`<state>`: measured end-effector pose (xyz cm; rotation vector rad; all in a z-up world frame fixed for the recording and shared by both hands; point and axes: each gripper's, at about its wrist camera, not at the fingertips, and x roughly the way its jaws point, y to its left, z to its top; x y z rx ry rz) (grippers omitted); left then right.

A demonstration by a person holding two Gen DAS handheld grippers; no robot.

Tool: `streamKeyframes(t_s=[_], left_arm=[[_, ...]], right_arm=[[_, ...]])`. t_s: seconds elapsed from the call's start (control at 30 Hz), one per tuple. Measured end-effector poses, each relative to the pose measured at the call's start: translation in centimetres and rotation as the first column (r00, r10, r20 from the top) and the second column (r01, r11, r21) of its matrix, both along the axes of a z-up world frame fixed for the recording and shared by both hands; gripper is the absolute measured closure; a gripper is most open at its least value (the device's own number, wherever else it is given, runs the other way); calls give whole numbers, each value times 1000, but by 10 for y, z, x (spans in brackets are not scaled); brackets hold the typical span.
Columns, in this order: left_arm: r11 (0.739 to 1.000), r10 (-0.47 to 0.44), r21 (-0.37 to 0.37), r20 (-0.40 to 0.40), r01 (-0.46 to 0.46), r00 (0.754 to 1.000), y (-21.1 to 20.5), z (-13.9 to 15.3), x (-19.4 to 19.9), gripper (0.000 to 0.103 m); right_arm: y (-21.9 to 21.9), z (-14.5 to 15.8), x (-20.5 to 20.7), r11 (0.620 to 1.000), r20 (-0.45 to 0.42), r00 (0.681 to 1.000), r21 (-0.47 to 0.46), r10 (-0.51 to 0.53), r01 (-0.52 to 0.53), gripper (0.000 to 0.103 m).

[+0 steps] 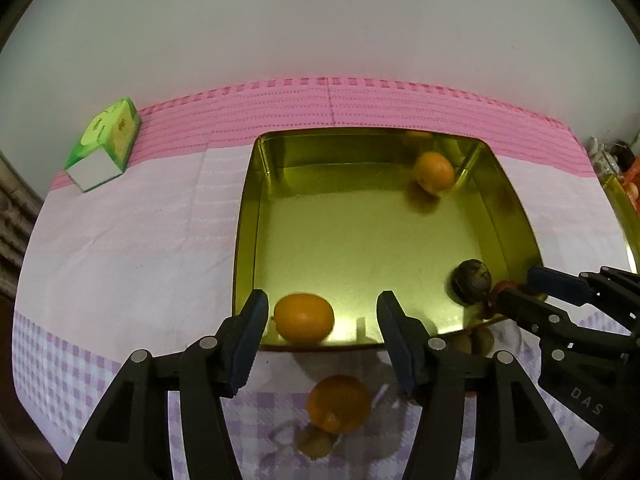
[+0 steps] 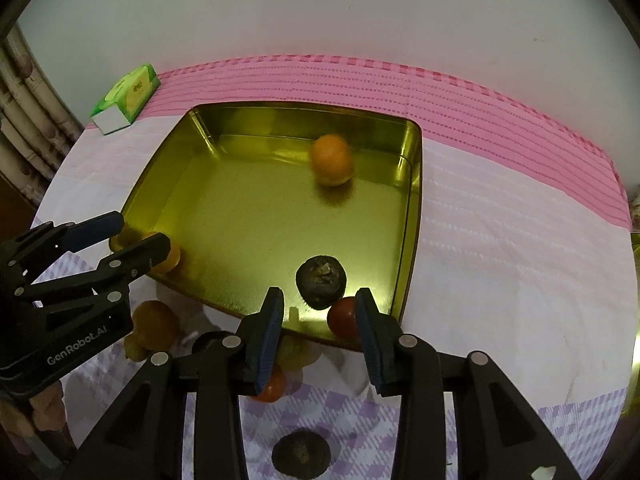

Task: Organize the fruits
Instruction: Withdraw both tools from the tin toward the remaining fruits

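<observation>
A pink and lilac cloth covers the worktop (image 1: 120, 240) below a pale wall. The gold tray (image 1: 360, 240) holds two oranges, one at its near edge (image 1: 304, 317) between the spread jaws of the left gripper (image 1: 322, 304). The right gripper (image 2: 320, 304) also stands parted, a red fruit (image 2: 343, 322) just touching its right pad beside a dark fruit (image 2: 321, 281).

The square gold metal tray (image 2: 412, 216) is shiny and smooth. The pink and white cloth (image 2: 500, 240) looks soft and matt. The round dark brown fruit (image 2: 321, 281) looks rough and dull.
</observation>
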<state>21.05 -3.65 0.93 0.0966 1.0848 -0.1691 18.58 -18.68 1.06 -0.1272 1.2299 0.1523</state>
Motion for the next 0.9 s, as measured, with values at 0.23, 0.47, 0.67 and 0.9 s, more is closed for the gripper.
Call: streamKeyframes(t_s=[0.23, 0.47, 0.67, 0.9], left_arm=[[1000, 1, 0, 25, -1, 1000, 3, 12, -19, 45], [1000, 11, 0, 31, -11, 999, 11, 20, -48, 45], [999, 31, 8, 28, -32, 999, 23, 18, -74, 45], [997, 74, 15, -12, -73, 997, 47, 1, -106, 45]], right_arm=[[-5, 11, -17, 1000, 15, 1000, 1, -2, 2, 68], [-10, 18, -44, 1000, 24, 1000, -3, -4, 4, 68], [-17, 15, -76, 1000, 13, 1000, -10, -3, 3, 68], [-25, -2, -112, 1000, -31, 999, -21, -10, 9, 68]])
